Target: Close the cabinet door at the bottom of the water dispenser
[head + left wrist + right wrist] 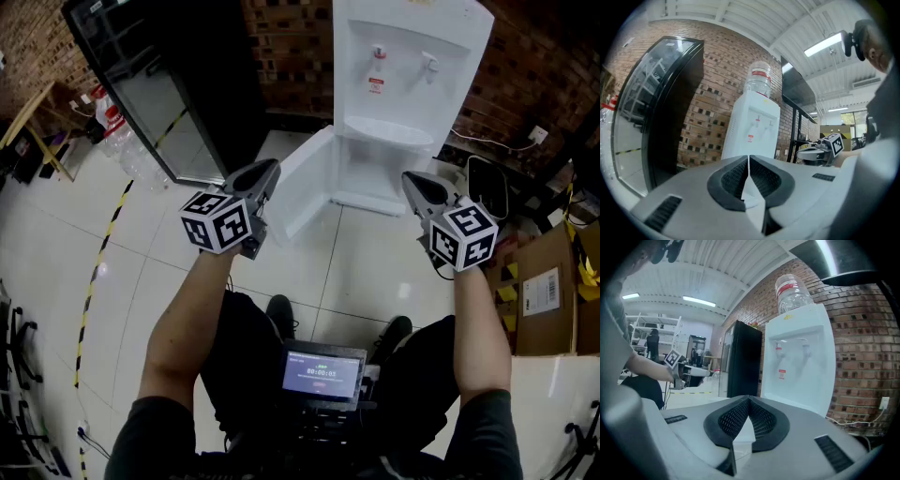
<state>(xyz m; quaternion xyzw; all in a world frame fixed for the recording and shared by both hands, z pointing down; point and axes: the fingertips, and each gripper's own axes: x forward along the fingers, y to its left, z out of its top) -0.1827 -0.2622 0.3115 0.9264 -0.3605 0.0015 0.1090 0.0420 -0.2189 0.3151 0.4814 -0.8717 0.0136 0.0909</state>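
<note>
White plastic washes out under the light, so inside the open compartment at the foot of the water dispenser (403, 56) we cannot make out any shelf or contents. The head view cuts off the dispenser's top. Only the two gripper views show the clear bottle (758, 79) on top of it, with a red band at its neck. Those two views in turn hide the base: each tool's own grey body fills the lower half of its picture and covers the compartment and its door.

The cabinet door (305, 183) stands open, swung out to the left of the dispenser's base over the pale tiled floor (356, 262). Its free edge points toward us. The left tool (272, 169) hangs just beside that free edge in the head view, a little to its left and nearer to us. We cannot tell from there whether it touches the door. The right tool (411, 180) hovers in front of the compartment's right side, apart from the door. Both tools point roughly level at the dispenser.

Each gripper view shows its own ribbed black pads meeting at the tip with nothing between them, so both tools are closed and empty. Only the left gripper view shows the full height of the black glass-fronted cabinet (656, 108) against the brick wall (712, 103). Each gripper view also catches the other tool off to the side.
</note>
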